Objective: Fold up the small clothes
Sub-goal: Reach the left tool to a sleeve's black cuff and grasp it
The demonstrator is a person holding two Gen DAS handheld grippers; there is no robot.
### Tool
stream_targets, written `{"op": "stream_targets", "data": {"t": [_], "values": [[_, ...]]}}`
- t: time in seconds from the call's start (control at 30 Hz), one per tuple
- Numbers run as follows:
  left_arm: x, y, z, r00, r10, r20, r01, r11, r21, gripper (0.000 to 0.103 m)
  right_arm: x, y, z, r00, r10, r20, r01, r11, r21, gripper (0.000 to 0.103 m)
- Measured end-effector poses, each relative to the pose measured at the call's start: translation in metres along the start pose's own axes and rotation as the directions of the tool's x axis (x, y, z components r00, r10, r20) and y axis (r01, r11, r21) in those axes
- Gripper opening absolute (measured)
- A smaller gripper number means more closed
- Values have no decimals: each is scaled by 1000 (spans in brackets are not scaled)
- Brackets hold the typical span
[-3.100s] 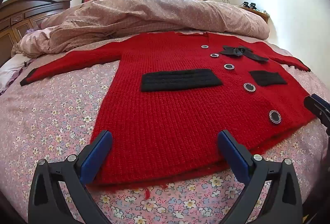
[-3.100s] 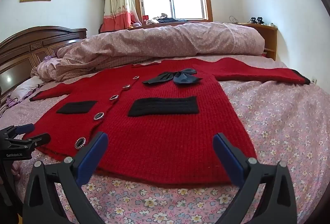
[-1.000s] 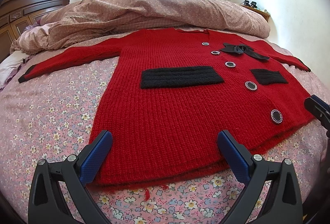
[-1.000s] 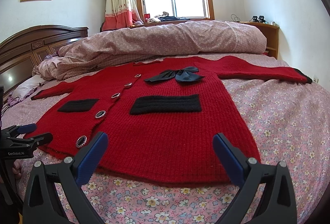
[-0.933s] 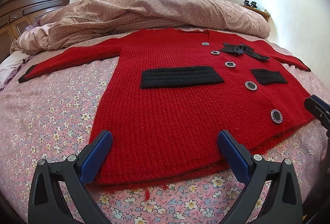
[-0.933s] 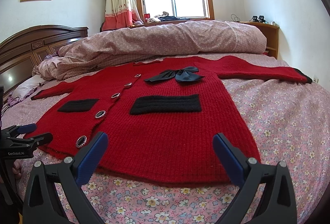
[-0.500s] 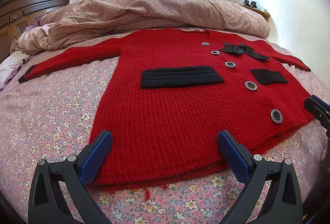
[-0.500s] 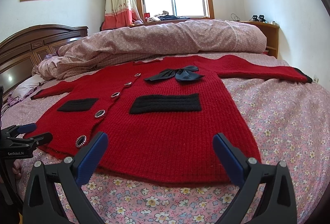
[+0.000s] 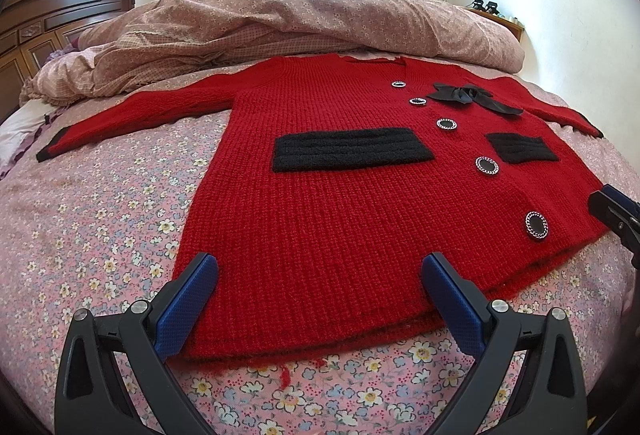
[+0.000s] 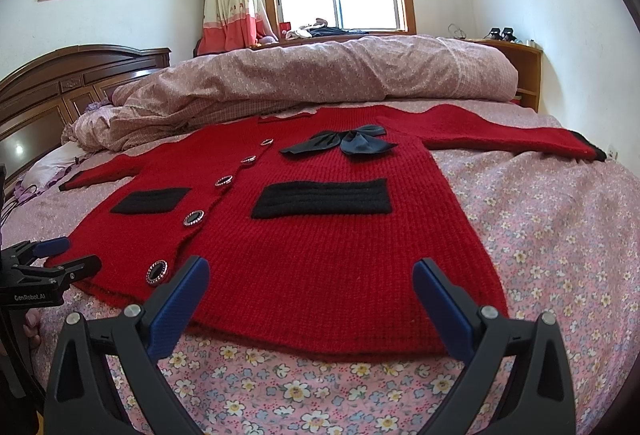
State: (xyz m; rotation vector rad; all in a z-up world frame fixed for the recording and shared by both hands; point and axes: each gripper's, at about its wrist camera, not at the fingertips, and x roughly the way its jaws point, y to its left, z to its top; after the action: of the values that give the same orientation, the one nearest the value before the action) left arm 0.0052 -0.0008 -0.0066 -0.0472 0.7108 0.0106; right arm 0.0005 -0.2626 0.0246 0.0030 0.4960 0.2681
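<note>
A red knit cardigan (image 9: 340,203) with black pockets, round buttons and a dark bow lies flat, face up, on the floral bedsheet (image 9: 100,235), sleeves spread out; it also shows in the right wrist view (image 10: 320,235). My left gripper (image 9: 320,271) is open and empty, hovering over the cardigan's left hem. My right gripper (image 10: 310,271) is open and empty over the right hem. The left gripper also shows at the left edge of the right wrist view (image 10: 60,255). A tip of the right gripper shows at the right edge of the left wrist view (image 9: 616,211).
A rumpled pink duvet (image 10: 320,83) is piled along the far side of the bed. A dark wooden headboard (image 10: 60,83) stands at the left, a wooden side shelf (image 10: 520,71) at the far right. Walls and a window lie beyond.
Both grippers stay open over the hem. The views have barely shifted; the cardigan has not moved.
</note>
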Motion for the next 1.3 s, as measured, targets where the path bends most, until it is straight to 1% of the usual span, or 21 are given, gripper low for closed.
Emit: {"op": "stream_targets", "data": {"t": [0.17, 0.3, 0.37, 0.5, 0.63, 0.7, 0.77, 0.8, 0.9, 0.97, 1.07, 1.13, 1.23, 1.3], "values": [[-5, 1, 9, 1000, -30, -8, 30, 999, -18, 99, 1, 6, 3, 999, 19, -36, -20, 999, -30, 103], [-10, 9, 15, 996, -87, -10, 86, 993, -78, 99, 1, 12, 8, 997, 48, -52, -51, 998, -45, 103], [-13, 12, 16, 996, -91, -9, 89, 991, -95, 99, 0, 16, 11, 996, 65, -55, -68, 996, -52, 103], [-20, 12, 20, 996, -91, 2, 90, 991, -98, 99, -6, 22, 17, 994, 99, -39, -101, 993, -52, 103], [-26, 15, 26, 996, -84, 21, 86, 992, -95, 99, -11, 25, 22, 994, 108, -16, -109, 993, -49, 103], [-27, 19, 31, 996, -85, 22, 87, 990, -112, 99, -12, 26, 25, 994, 107, -14, -108, 993, -42, 103], [-28, 28, 36, 994, -111, 16, 113, 984, -138, 99, -10, 28, 30, 994, 108, -31, -108, 994, -28, 103], [-29, 33, 39, 993, -120, 23, 122, 981, -153, 99, -7, 30, 34, 992, 115, -48, -116, 993, -10, 103], [-31, 51, 48, 994, -99, 47, 106, 979, -172, 99, 3, 36, 44, 985, 160, -65, -158, 987, 32, 103], [-30, 68, 56, 993, -103, 58, 112, 977, -184, 99, 13, 44, 51, 980, 185, -71, -182, 982, 45, 103], [-20, 95, 67, 998, -69, 11, 70, 977, -201, 99, 30, 62, 59, 974, 216, -76, -213, 976, 37, 103], [-12, 121, 74, 999, -52, -13, 47, 972, -232, 99, 43, 77, 62, 968, 232, -96, -230, 973, 30, 103], [-1, 167, 86, 1000, -1, -28, -7, 954, -301, 99, 64, 104, 68, 960, 254, -118, -254, 967, 17, 103], [6, 199, 94, 999, 14, -37, -25, 939, -342, 99, 82, 129, 74, 947, 291, -133, -289, 957, 40, 103]]}}
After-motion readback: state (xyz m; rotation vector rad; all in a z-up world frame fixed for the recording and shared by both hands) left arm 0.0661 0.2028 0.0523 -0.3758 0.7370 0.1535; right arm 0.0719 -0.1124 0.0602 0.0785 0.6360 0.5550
